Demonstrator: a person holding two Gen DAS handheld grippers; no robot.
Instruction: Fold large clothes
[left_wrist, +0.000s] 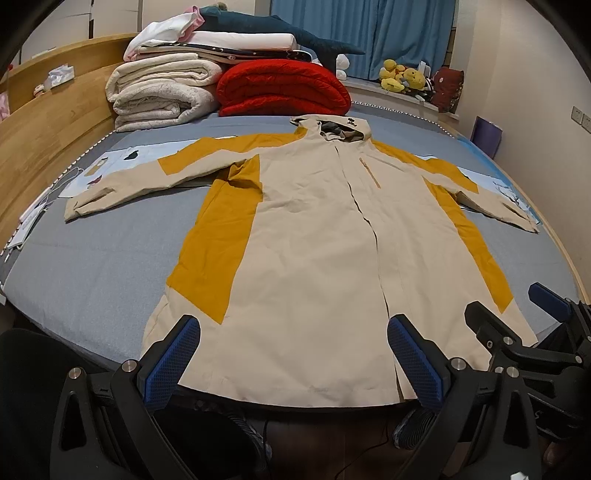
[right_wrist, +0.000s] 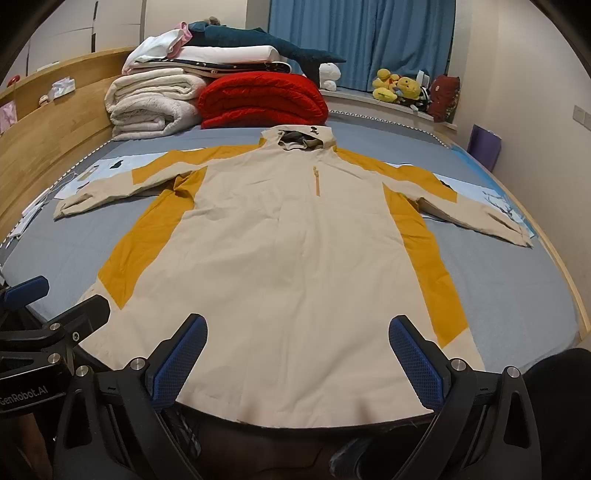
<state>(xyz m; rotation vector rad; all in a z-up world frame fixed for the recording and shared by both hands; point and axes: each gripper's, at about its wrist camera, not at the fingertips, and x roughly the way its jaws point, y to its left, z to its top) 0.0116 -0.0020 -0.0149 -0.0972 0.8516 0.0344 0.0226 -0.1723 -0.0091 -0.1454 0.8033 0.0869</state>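
A beige-and-mustard jacket (left_wrist: 314, 240) was spread flat on the bed (left_wrist: 92, 266), sleeves out. The left hand-held gripper (left_wrist: 293, 354) and right hand-held gripper (right_wrist: 297, 354) were held spread wide above its hem, nothing pinched.

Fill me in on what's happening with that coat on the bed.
A person holds two handheld grippers over the near hem of a beige and mustard hooded jacket. It lies flat on the blue bed, front up, both sleeves spread out. The left gripper and right gripper are both open and hold nothing. No fold has been made yet.
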